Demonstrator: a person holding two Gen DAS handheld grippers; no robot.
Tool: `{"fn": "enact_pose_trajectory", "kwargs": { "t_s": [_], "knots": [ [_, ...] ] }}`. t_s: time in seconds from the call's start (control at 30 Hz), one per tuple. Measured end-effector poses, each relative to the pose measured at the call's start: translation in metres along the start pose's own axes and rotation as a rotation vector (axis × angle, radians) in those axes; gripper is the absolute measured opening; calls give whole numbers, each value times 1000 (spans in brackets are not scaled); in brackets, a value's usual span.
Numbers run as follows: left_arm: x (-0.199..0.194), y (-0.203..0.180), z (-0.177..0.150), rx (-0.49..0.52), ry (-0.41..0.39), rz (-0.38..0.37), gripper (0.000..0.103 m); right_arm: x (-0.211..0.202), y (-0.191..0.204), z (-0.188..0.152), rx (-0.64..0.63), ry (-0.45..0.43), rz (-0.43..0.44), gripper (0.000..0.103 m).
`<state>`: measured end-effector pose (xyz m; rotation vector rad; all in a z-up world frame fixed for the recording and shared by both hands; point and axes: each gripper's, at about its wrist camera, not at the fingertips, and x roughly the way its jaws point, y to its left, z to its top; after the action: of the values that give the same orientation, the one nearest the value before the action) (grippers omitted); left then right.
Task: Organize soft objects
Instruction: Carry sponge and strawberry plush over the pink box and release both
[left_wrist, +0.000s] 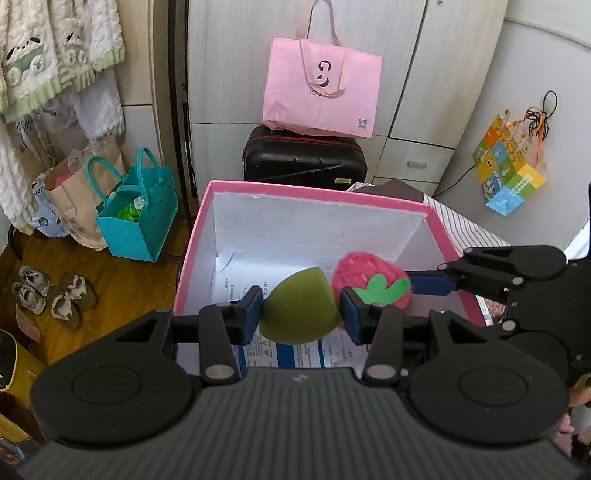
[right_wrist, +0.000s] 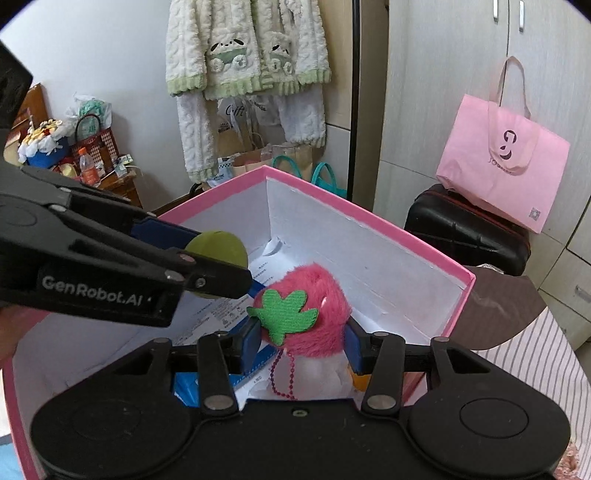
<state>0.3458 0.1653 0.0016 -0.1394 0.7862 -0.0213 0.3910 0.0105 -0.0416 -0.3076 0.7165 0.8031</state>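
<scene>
Olive-green, teardrop-shaped foam sponge (left_wrist: 299, 312), smooth and matte, hanging with its pointed end up over the open mouth of the pink-rimmed cardboard box with white inner walls (left_wrist: 317, 195), pinched at both sides between blue pads. Just beside it, to its right, a fluffy pink strawberry-shaped plush (right_wrist: 310, 314) with a green felt leaf patch, a white furry lower part and a string of purple beads dangling below, likewise clamped at both sides above the box's paper-lined floor.

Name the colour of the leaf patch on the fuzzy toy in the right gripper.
Green, on the pink fuzzy toy; the leaf patch shows best in the right wrist view.
</scene>
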Motion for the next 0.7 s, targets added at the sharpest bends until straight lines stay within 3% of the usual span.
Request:
{"fn": "enact_pose_trajectory", "kwargs": {
  "t_s": [0.1,0.17,0.47,0.7],
  "knots": [
    [-6,-2,-1,20,-21,31,52,-3,0,0,14,-6,-12,66],
    [-13,-2,-1,18,-29,15,59,-9,0,-1,29,-14,-10,67],
    [-85,-8,-24,92,-132,24,62,-80,16,-21,24,-99,-12,67],
    [-137,-23,-53,168,-158,-18,67,-132,37,-49,7,-138,-23,67]
  ]
}}
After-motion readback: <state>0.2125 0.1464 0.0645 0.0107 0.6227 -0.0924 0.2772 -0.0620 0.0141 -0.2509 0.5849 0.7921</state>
